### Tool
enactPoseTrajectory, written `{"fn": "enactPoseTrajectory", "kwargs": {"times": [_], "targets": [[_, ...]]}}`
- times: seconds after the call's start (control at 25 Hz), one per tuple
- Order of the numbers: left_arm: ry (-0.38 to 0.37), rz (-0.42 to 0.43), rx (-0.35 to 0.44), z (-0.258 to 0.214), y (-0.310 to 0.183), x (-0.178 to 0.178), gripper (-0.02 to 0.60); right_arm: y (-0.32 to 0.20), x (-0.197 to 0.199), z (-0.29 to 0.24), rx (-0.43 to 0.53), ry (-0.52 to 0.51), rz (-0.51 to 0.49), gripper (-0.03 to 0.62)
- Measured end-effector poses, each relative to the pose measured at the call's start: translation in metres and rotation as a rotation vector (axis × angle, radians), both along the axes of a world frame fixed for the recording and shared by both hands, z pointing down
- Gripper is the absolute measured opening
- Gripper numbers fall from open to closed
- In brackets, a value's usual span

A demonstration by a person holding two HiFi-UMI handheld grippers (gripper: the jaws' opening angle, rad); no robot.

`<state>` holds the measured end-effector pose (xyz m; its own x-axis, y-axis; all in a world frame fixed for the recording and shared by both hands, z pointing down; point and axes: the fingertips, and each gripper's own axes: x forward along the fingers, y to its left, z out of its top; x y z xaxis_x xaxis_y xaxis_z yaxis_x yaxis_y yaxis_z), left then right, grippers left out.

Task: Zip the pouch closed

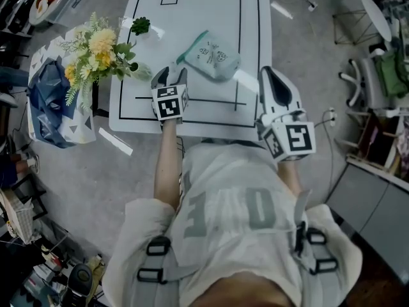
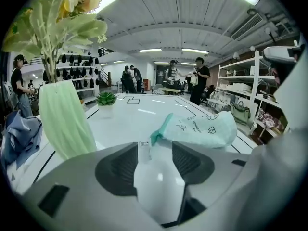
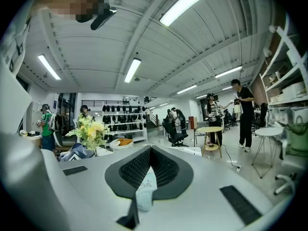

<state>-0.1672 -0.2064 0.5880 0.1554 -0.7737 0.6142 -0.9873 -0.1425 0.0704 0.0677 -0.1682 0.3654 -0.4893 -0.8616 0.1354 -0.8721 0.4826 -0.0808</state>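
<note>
Pouch point(image 1: 211, 57) mint w/ doodle print; txt unreadable.

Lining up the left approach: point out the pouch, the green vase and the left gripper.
pouch point(image 1: 214, 57), head view, middle of its printed face.
green vase point(image 2: 65, 124), left gripper view, its ribbed body below the flowers.
left gripper point(image 1: 170, 76), head view, midway between its open fingertips.

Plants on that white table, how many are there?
2. A yellow flower bouquet in a pale green vase stands at the table's left edge; a small potted succulent sits farther back on the same side. None seem hidden.
</note>
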Motion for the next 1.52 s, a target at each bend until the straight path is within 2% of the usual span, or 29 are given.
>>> {"fn": "enactPoseTrajectory", "kwargs": {"times": [0.16,0.52,0.8,1.0,1.2,1.52], "targets": [[0.008,0.000,-0.030,0.007,-0.003,-0.002,0.218,0.001,0.001,-0.001,0.001,0.005,0.007,0.008],[-0.008,-0.013,-0.056,0.011,-0.004,-0.008,0.139,0.004,0.002,0.002,-0.005,0.006,0.010,0.008],[-0.046,0.002,-0.140,0.021,-0.005,-0.005,0.137,0.007,-0.001,0.004,-0.007,0.008,0.002,0.008],[-0.072,0.048,-0.136,0.024,-0.006,0.000,0.137,0.008,0.002,0.005,-0.009,0.010,0.011,0.008],[-0.068,0.026,-0.144,0.025,-0.006,-0.002,0.137,0.009,0.004,0.008,-0.025,0.002,0.019,0.008],[-0.083,0.038,-0.172,0.027,-0.005,0.003,0.126,0.010,0.003,0.012,-0.049,-0.002,0.014,0.008]]}}
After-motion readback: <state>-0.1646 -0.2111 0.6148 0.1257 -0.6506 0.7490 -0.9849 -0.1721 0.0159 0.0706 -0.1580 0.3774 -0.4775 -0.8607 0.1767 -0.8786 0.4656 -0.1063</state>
